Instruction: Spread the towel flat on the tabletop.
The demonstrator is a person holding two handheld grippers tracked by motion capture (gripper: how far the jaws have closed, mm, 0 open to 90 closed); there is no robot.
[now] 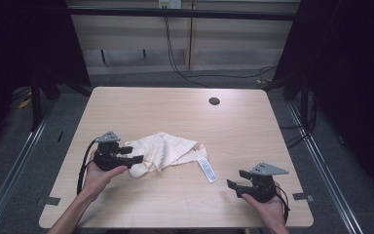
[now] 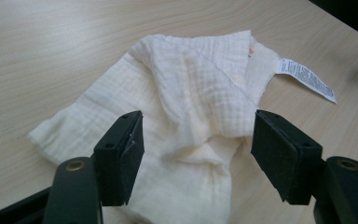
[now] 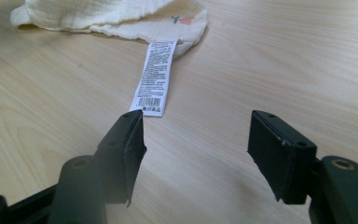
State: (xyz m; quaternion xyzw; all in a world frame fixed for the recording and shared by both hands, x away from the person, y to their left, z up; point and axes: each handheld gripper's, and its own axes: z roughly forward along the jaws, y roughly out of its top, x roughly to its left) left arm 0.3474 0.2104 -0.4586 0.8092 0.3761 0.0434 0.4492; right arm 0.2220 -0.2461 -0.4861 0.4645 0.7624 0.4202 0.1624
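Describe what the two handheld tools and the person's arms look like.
Both the left tool and the right tool are black, each topped by a grey three-cornered plate and trailing a black cable. Each ends in two blocky black jaws with flat dark pads. The forearms are bare, with no sleeves in view.

The crumpled cloth lies left of the desk's middle, its white label trailing toward the near right. The left gripper stands at the cloth's left edge, jaws wide over the fabric. The right gripper sits apart with bare wood between it and the label. A small dark hole marks the far side.
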